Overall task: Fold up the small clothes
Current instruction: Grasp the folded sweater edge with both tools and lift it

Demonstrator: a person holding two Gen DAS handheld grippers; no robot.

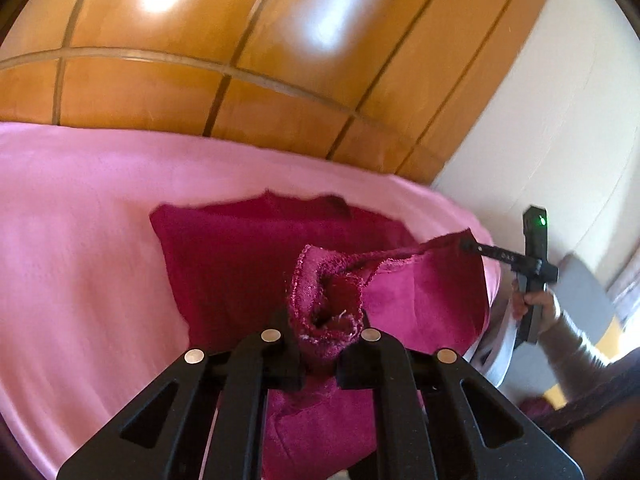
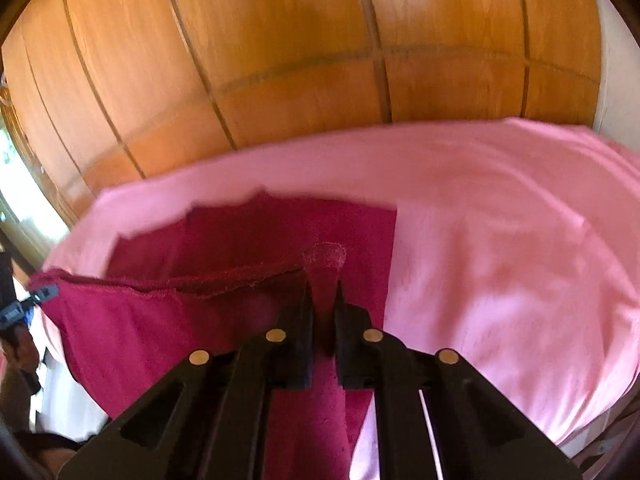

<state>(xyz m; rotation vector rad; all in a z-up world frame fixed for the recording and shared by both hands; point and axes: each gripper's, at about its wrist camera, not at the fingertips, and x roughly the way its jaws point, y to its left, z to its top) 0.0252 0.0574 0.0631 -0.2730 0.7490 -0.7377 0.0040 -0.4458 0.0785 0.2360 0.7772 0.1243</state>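
Note:
A dark magenta cloth [image 1: 240, 264] lies partly on a pink bed sheet [image 1: 80, 208]. My left gripper [image 1: 326, 332] is shut on one bunched corner of the cloth and holds it lifted. My right gripper [image 2: 324, 304] is shut on the other near corner of the cloth [image 2: 248, 240]. The near edge is stretched between the two grippers, above the part that rests on the sheet [image 2: 500, 220]. In the left wrist view the right gripper [image 1: 470, 245] shows at the right, pinching the cloth edge. In the right wrist view the left gripper [image 2: 40, 294] shows at the far left edge.
A wooden panelled wardrobe [image 1: 240, 40] stands behind the bed, also in the right wrist view [image 2: 280, 40]. A white wall [image 1: 540, 120] is at the right. A grey chair [image 1: 584, 292] stands beyond the bed's right edge.

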